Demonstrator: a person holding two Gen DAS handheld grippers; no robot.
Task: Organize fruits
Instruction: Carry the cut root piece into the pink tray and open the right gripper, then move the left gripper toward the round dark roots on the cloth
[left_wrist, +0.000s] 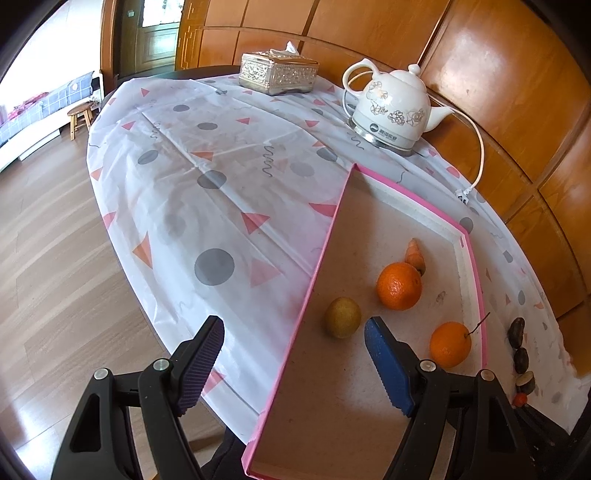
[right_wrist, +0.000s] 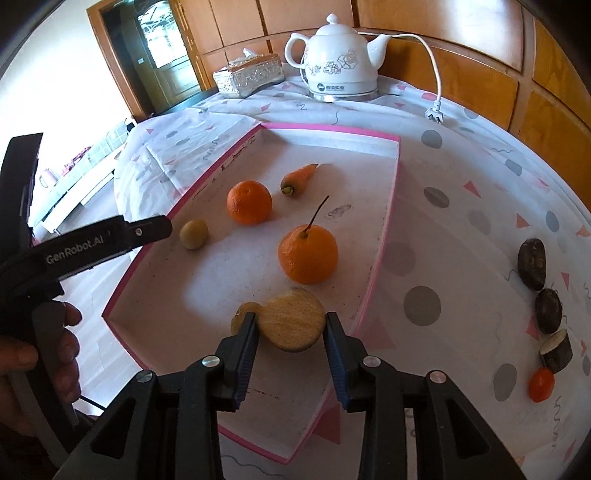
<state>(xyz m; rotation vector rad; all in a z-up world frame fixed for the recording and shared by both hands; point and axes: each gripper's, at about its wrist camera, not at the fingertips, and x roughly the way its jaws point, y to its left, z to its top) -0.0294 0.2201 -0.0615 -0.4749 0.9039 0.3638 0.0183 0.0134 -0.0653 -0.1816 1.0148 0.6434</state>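
A: Fig. a, right wrist view. What did the right tool (right_wrist: 290, 328) have?

B: A tan, flat-cut, round fruit slice (right_wrist: 291, 319) sat betw. its blue pads, jaws narrowly apart; pad contact can't be told. It hung over the near end of the pink-rimmed shallow cardboard box (right_wrist: 384, 236) on the desk.

A: And the left tool (left_wrist: 293, 345)?

B: Wide open, empty, straddling the box's left wall. Inside lay two oranges (right_wrist: 307, 254), a yellow-green round fruit (right_wrist: 193, 234) and a small carrot (right_wrist: 298, 178).
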